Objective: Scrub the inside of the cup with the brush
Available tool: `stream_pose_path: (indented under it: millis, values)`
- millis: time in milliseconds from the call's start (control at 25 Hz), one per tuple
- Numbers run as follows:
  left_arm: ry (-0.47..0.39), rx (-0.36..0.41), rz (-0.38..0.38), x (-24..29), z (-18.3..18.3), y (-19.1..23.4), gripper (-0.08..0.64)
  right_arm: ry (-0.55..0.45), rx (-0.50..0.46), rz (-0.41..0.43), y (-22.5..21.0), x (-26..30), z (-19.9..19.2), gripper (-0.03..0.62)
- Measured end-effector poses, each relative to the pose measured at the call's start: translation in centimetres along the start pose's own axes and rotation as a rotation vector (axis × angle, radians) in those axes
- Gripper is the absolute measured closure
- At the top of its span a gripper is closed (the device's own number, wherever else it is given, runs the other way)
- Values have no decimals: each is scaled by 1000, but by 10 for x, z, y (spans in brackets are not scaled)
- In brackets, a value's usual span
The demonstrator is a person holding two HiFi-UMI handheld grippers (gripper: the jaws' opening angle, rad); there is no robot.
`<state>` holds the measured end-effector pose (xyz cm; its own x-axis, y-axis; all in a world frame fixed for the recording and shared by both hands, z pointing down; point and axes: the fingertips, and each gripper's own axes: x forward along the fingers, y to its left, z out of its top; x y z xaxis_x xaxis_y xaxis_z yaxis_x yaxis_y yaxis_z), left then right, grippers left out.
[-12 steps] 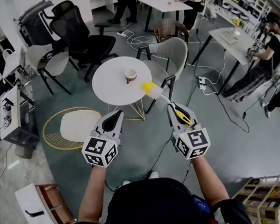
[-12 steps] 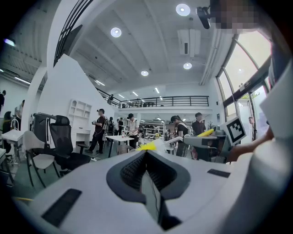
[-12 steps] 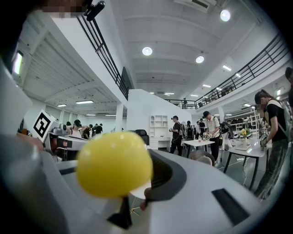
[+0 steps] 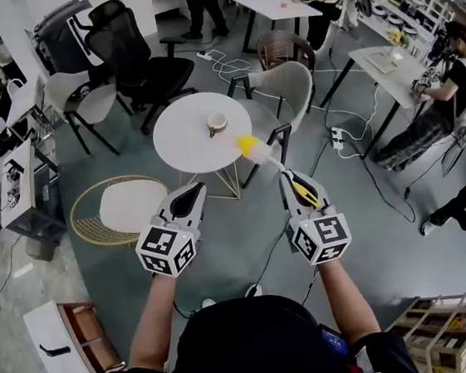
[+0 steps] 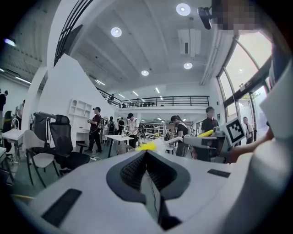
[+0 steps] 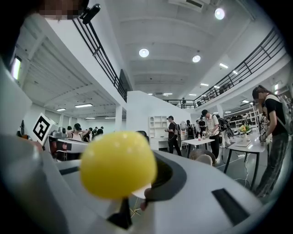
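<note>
The person stands with both bare forearms stretched forward, roughly parallel, each hand holding its gripper level and aimed toward 12 o'clock in the head view. The left gripper leans slightly toward 1 o'clock, its marker cube sitting over the hand. In the left gripper view its jaws are pressed together with nothing between the ribbed pads. The right gripper leans slightly toward 11 o'clock and pinches the yellow handle of the brush. In the right gripper view the rounded yellow end of that handle bulges up just in front of the closed jaws. From the grip the brush shaft runs out toward 11 o'clock, and its yellow bristle head hangs over the rim of the round white table at about that table's 4 o'clock edge. The cup stands on the table a little toward 2 o'clock of the top's centre, apart from the bristle head, which lies at the cup's 4 o'clock. Neither gripper touches the cup or the table. A black office chair stands at the table's 11 o'clock, a pale shell chair at its 2 o'clock, and a low white stool at its 8 o'clock, beside the left gripper.
</note>
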<state>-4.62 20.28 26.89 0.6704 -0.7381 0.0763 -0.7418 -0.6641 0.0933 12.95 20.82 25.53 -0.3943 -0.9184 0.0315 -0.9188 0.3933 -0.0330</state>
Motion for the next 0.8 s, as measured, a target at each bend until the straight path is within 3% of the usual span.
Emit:
stream_pose_path:
  millis: [800]
  values:
    - [9, -12, 81, 24, -16, -24, 545, -15, -1, 89, -35, 1, -8, 544]
